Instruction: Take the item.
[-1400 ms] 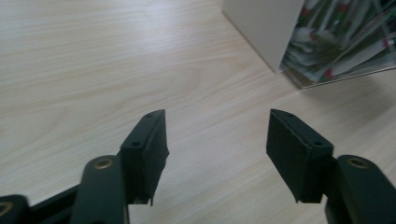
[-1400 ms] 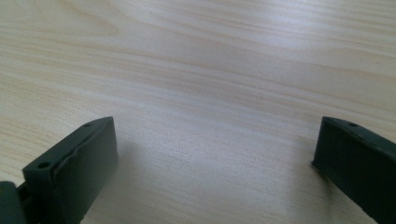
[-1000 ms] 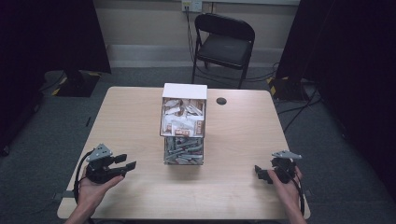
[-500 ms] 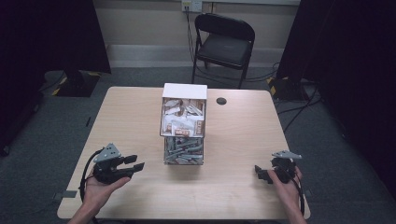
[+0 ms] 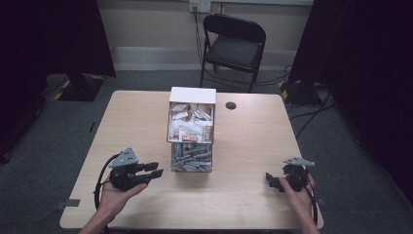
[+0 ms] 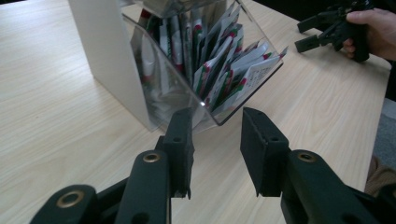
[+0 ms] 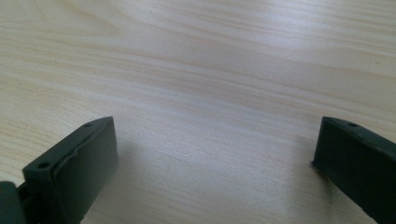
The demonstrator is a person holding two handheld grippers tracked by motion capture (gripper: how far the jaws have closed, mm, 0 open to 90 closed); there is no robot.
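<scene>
A tiered packet dispenser [image 5: 191, 97] with a white top stands mid-table. Its upper bin holds white and brown packets [image 5: 190, 124]; its clear lower bin [image 5: 191, 157] holds several slim packets [image 6: 219, 74] with red and green print. My left gripper [image 5: 157, 169] lies level at the front left and points at that lower bin, a short way off. Its jaws have just been closing, and in the left gripper view the left gripper [image 6: 215, 126] still shows a gap with nothing in it. At the front right, my right gripper [image 5: 269, 179] rests low over bare wood. The right gripper [image 7: 215, 135] has its jaws wide apart and empty.
A small black disc [image 5: 231, 105] lies on the table [image 5: 263, 141] behind the dispenser. A black folding chair [image 5: 234, 44] stands beyond the far edge. Cables run over the floor at the right. In the left gripper view, a hand holds the other gripper [image 6: 327, 30] at the top right.
My left gripper has moved right, closer to the dispenser's lower bin, and its jaws have narrowed. The right gripper has stayed where it was.
</scene>
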